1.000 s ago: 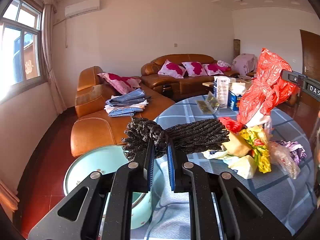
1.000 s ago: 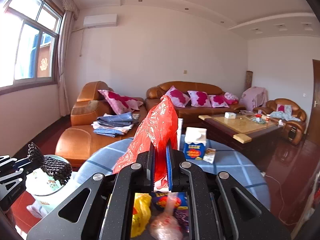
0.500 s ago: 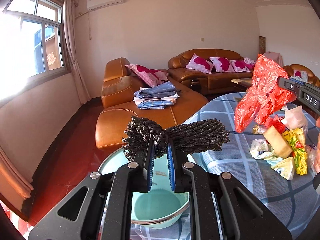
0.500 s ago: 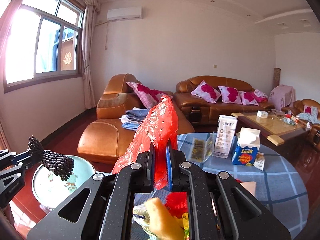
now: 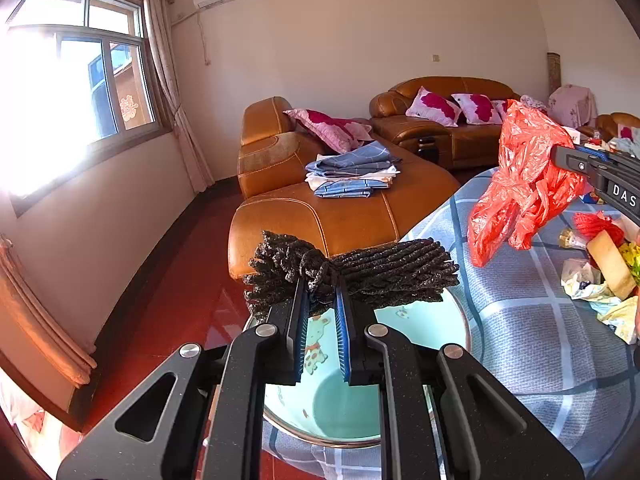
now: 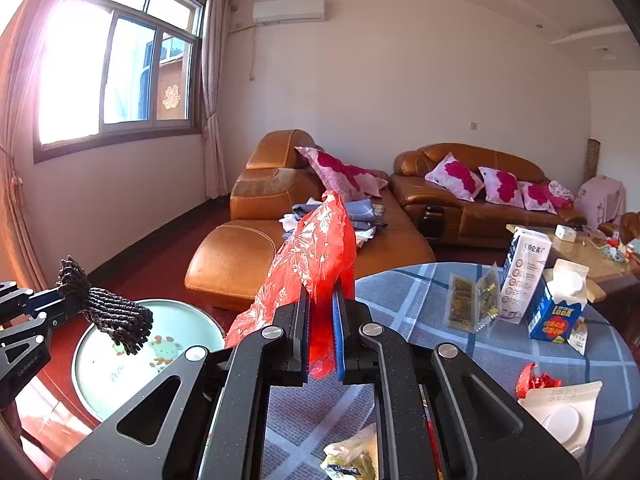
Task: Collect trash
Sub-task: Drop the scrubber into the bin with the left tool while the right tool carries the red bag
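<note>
Sunlight is flooding through the window into a living room where tan leather sofas are carrying pink cushions and a stack of folded cloths. Nearer, a round table under a blue checked tablecloth is bearing 2 cartons at its far side and a heap of loose wrappers and scraps at its right.

Left gripper is pinching a dark knotted bundle of cord, its 2 blue pads clamped on the knot at the middle, so the strands are fanning out to either side of the fingertips. Directly below it a pale green basin with a cartoon print is sitting at the table's edge.

Right gripper is squeezing a crumpled red plastic bag, jaws closed on it; most of the bag is billowing up and to the left above the fingertips, with a small tail hanging between the pads. In the left wrist view this bag is hanging just right of the cord bundle, above the tablecloth.
</note>
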Demonstrator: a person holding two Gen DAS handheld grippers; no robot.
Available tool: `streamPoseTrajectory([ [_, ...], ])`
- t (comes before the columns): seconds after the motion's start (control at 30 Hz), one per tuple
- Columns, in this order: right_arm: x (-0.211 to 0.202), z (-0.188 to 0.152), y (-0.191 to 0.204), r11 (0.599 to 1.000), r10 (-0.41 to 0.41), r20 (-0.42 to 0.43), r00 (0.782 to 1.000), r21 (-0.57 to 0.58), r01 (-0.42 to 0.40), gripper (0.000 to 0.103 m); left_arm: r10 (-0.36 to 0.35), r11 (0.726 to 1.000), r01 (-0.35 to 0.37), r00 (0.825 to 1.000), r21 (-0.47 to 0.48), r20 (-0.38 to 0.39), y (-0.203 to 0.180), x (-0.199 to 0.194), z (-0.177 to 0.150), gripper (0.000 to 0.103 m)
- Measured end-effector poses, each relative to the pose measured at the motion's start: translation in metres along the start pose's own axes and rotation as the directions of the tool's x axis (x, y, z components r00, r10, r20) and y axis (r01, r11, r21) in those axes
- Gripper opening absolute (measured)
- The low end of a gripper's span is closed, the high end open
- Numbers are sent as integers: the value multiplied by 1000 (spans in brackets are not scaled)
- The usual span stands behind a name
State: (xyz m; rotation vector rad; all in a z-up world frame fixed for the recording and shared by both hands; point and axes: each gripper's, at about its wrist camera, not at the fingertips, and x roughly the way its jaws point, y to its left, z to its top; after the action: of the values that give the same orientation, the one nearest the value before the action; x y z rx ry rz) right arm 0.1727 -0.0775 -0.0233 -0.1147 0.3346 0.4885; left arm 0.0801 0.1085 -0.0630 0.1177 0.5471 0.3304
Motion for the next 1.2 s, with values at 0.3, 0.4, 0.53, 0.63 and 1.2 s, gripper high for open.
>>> streamPoseTrajectory([
  [0.3, 19, -6, 20, 996, 59, -33, 998, -62, -61, 10, 36, 999, -35, 999, 21, -36, 2, 11, -5, 13],
  [0.4, 22, -9, 26, 994, 76, -41, 996, -79, -79, 10, 47, 999, -46, 998, 28, -43, 3, 12, -7, 13],
  [0.53, 28, -11, 32, 991, 91, -54, 994, -92, -96, 10, 70, 997, -67, 996, 38, -60, 5, 18, -7, 13],
  [0.63, 33, -14, 36, 989, 98, -64, 993, -109, -104, 10, 73, 997, -70, 995, 37, -72, 9, 21, -10, 13],
  [1.2, 40, -18, 62, 958, 174, -114, 978, -209, -195, 26, 99, 995, -96, 992, 38, -78, 9, 22, -15, 51],
])
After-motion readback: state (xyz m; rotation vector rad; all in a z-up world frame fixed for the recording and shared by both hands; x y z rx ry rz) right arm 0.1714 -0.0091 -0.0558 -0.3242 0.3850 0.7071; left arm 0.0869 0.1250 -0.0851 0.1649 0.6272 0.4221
